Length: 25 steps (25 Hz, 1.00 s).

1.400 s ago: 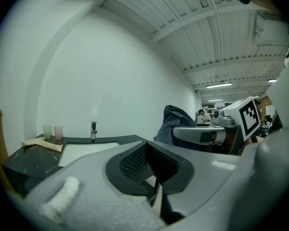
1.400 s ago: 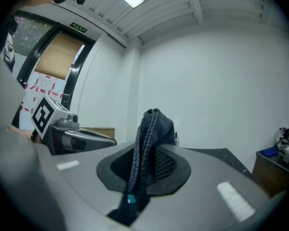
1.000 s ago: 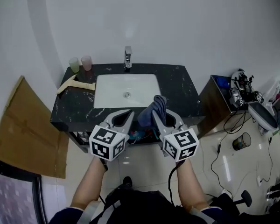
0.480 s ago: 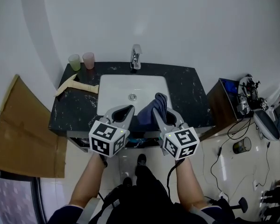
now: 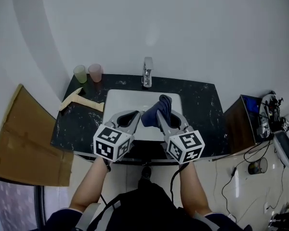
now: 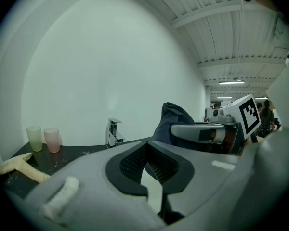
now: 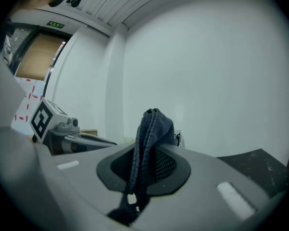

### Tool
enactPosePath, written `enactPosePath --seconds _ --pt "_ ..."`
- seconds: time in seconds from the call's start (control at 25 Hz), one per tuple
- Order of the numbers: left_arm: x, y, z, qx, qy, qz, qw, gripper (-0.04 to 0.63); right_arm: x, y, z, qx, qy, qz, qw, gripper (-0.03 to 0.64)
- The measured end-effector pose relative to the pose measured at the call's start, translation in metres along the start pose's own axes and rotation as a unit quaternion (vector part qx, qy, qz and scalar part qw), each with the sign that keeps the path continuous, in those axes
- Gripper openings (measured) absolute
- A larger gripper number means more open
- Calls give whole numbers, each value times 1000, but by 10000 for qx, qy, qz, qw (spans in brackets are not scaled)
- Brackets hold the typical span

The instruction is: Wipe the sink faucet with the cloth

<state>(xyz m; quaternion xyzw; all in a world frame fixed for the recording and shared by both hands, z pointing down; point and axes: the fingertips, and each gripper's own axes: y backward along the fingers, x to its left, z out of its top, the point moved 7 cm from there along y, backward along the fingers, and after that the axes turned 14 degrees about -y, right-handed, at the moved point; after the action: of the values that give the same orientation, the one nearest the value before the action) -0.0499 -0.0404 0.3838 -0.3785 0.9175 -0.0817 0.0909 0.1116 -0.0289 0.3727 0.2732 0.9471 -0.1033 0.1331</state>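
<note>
The cloth, pinched in the right gripper's closed jaws with its bunch standing clear of the tips, hangs over the sink short of the faucet, probably so fabric meets metal first; the left gripper alongside is pressed together, empty.

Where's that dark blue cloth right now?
In the head view, the cloth is pinched in the right tool, held above the white sink, with the faucet just beyond it.

open basin leads straight to the faucet; green cup and pink cup stand well left.
</note>
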Motion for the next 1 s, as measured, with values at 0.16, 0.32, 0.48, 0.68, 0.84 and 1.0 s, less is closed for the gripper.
enactPosePath --seconds 0.16,0.32,0.48,0.68,0.84,1.0 --pt "17 -28 4 121 -29 99 9999 2 -25 -25 11 -32 -86 227 9997 46" --pt "30 -55 2 343 -69 148 9993 2 -57 -46 24 -143 -232 371 9989 46" --pt "43 -79 4 358 -123 -24 9993 79 -79 -71 34 -155 -282 516 9982 46" --pt "57 -103 -1 361 -178 -429 9983 203 -90 -90 45 -141 -366 711 9967 46" --pt "74 -124 6 253 -470 -651 9964 240 -93 -102 57 -174 -569 772 9952 46" --pt "80 -142 18 -7 -559 -1343 9894 236 -85 -113 66 -212 -1102 1066 9879 46"
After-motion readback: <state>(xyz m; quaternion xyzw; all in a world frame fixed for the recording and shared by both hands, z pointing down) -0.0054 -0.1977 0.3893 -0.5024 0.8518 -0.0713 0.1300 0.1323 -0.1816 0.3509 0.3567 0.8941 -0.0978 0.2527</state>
